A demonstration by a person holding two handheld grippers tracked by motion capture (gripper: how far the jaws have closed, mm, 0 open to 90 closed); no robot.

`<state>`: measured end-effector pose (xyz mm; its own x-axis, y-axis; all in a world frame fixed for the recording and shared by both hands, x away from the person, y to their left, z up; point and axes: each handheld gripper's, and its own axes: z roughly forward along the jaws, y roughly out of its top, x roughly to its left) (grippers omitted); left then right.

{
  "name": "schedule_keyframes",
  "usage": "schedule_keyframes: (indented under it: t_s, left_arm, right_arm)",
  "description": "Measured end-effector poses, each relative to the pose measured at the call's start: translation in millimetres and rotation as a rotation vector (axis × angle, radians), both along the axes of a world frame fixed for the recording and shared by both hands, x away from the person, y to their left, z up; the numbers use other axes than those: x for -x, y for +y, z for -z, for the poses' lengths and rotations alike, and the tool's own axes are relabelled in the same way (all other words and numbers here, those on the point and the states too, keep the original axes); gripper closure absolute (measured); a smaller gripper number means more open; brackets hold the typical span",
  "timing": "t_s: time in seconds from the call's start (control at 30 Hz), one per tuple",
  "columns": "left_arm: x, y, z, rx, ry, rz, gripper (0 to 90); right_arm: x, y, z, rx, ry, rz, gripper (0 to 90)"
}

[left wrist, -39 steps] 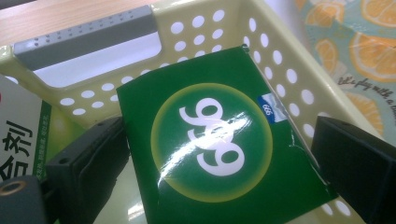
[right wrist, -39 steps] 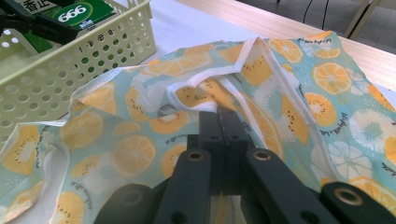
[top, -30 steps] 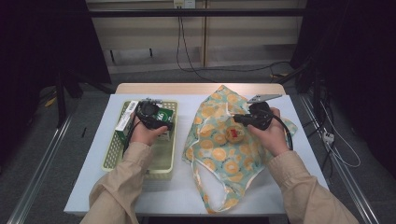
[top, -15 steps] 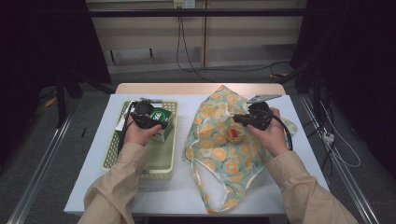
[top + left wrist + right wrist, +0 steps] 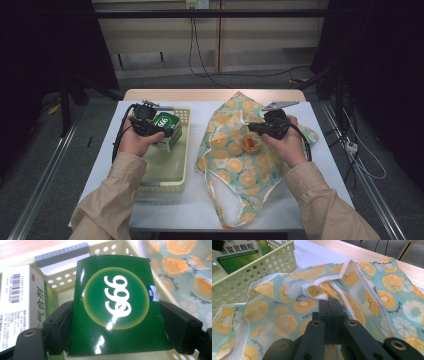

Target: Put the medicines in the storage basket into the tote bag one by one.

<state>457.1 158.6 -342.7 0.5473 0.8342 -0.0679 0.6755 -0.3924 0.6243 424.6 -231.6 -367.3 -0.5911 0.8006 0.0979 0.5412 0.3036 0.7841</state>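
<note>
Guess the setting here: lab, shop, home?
Probably a lab recording station: a white-topped table in a dark enclosure, cables across the floor behind it, and metal floor rails alongside. Nothing looks domestic.

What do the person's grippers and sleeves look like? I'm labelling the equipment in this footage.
Both arms wear loose beige sleeves. The left gripper and right gripper are black, each with two blocky black jaws bearing round screw holes, and a black cable trails from each. A grey three-cornered plate sits atop the right one.
</note>
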Motion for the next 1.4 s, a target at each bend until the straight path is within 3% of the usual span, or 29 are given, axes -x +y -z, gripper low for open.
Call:
schedule_keyframes:
  t_s: [0.27,0.33,0.4,0.53,0.77,1.0,1.17,1.23,1.3,1.4]
  left_arm:
    - [15.7,-6.9,-29.9,0.028,-0.005,0.111,18.5]
    - [20.5,-11.1,-38.1,0.02,-0.017,0.146,18.5]
    - [25.1,-15.0,-45.9,0.052,-0.019,0.183,18.5]
    - [34.3,-24.2,-62.4,0.052,-0.05,0.235,18.5]
    - [50.5,-50.5,-74.5,0.086,-0.067,0.335,18.4]
    - [65.8,-87.9,-65.1,0.136,-0.069,0.428,18.4]
    - [69.7,-112.8,-44.3,0.14,-0.054,0.46,18.4]
    - [71.8,-121.9,-35.1,0.113,-0.067,0.452,18.3]
    - [71.4,-130.1,-23.3,0.142,-0.048,0.461,18.3]
    - [72.2,-141.8,-9.8,0.13,-0.043,0.472,18.2]
  right_arm:
    - [-0.2,0.0,-1.4,0.003,0.001,0.007,90.0]
    - [-0.7,-0.1,-2.3,0.004,0.0,0.006,90.0]
    - [-1.0,0.1,-3.2,0.002,0.001,0.006,90.0]
    - [-1.9,1.5,-4.0,0.005,0.001,0.004,90.0]
    - [-2.5,2.6,-5.1,0.006,0.0,0.006,90.0]
    - [-2.1,1.9,-9.7,-0.001,-0.008,0.011,90.0]
    - [-1.5,2.2,-15.3,0.002,-0.019,0.008,90.0]
    - [-1.4,2.5,-17.9,0.002,-0.022,0.006,90.0]
    - [-1.2,3.2,-19.6,0.003,-0.024,0.007,90.0]
    - [-1.1,3.8,-19.8,0.005,-0.027,0.004,90.0]
